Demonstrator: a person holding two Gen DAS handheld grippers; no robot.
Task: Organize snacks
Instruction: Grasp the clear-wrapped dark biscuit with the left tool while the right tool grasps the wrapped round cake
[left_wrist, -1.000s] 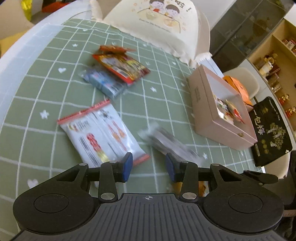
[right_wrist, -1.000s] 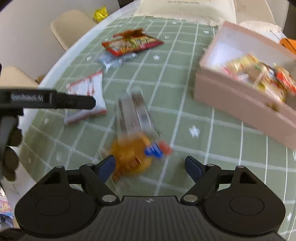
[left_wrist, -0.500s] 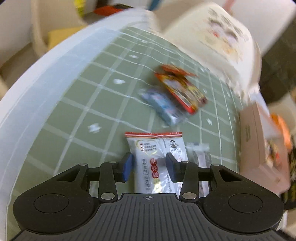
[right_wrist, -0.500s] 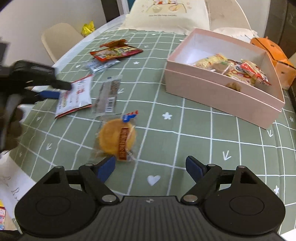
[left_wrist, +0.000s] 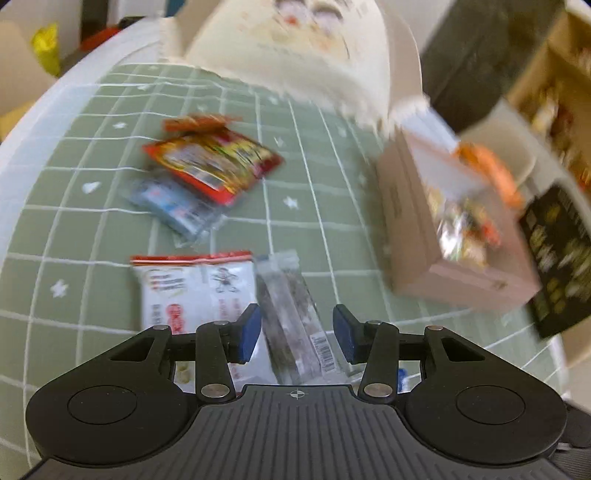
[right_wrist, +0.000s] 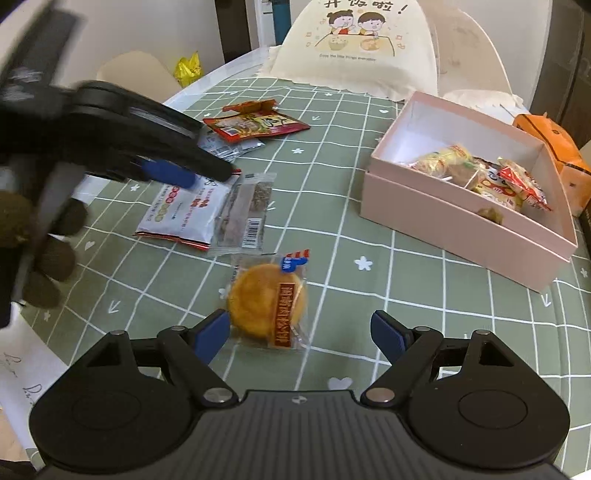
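The left gripper is swinging across the table, its view smeared by the motion; half a second ago it was lined up over the white packet, and now its jaws are straddling the clear dark-filled bar packet lying just right of that one. Those jaws are closing a little, with the bar between them but the pads not yet pressing on it, so nothing is being gripped. The right gripper is hanging wide open and empty over the round orange cake packet, which a second ago was a blur and is now lying still on the green checked cloth. The pink box, far right, is already holding several snacks; the red packet and the blue packet are waiting at the far left. It looks as if the left hand is changing its target to the bar.
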